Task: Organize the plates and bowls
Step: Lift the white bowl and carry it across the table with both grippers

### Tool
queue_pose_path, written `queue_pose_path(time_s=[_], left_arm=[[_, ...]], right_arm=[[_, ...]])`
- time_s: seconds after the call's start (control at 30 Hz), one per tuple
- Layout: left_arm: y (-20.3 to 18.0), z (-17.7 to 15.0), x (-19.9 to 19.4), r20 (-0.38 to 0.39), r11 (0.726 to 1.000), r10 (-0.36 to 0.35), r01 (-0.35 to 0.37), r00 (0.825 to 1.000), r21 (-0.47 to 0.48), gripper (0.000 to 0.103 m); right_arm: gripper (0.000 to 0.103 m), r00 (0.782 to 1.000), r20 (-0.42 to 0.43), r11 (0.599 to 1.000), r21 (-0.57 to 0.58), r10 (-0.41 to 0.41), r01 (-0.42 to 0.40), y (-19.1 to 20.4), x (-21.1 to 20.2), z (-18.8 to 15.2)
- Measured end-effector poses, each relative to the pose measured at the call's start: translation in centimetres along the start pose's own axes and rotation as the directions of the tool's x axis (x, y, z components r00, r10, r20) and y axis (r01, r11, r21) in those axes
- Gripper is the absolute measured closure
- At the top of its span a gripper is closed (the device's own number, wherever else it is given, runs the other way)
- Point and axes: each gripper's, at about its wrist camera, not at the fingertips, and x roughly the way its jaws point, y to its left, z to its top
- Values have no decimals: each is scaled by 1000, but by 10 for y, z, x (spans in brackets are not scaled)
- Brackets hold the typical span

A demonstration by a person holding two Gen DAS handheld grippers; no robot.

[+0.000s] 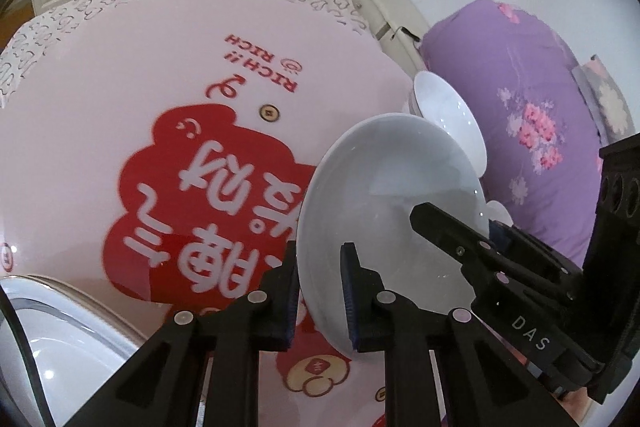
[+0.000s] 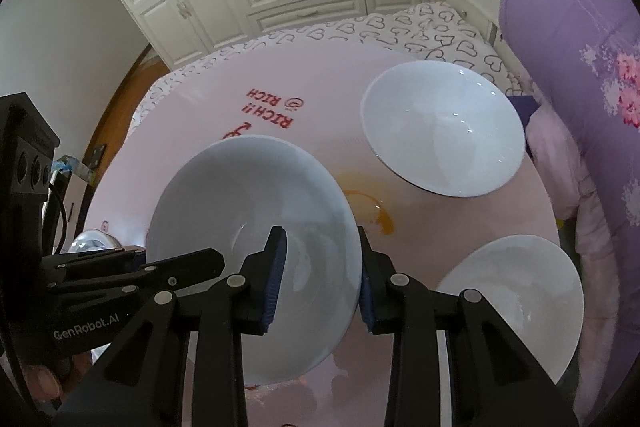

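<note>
above the pink table (image 2: 328,87), both the left gripper (image 1: 320,291) and right gripper (image 2: 320,279) clamp one white bowl's (image 2: 248,211) rim.

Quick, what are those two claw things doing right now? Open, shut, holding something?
Left gripper: shut on the rim of the white bowl.
Right gripper: shut on the opposite rim of the same bowl.

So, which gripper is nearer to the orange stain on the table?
Right. The right gripper clamps the rim of the held bowl, just beside the orange stain. The left gripper grips the opposite rim, so the bowl lies between it and the stain.
</note>
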Motion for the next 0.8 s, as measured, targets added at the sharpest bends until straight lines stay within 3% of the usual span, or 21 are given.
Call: queue_pose_path(time_s=[0.3,0.8], left_arm=[[25,4,-42,36,1000,0,1,999,-21,89],[102,16,-131,107,992,77,-66,991,-105,89]], right_arm=[[70,999,26,999,-7,35,-35,30,-3,16],[70,990,11,988,-73,141,-139,122,24,54]])
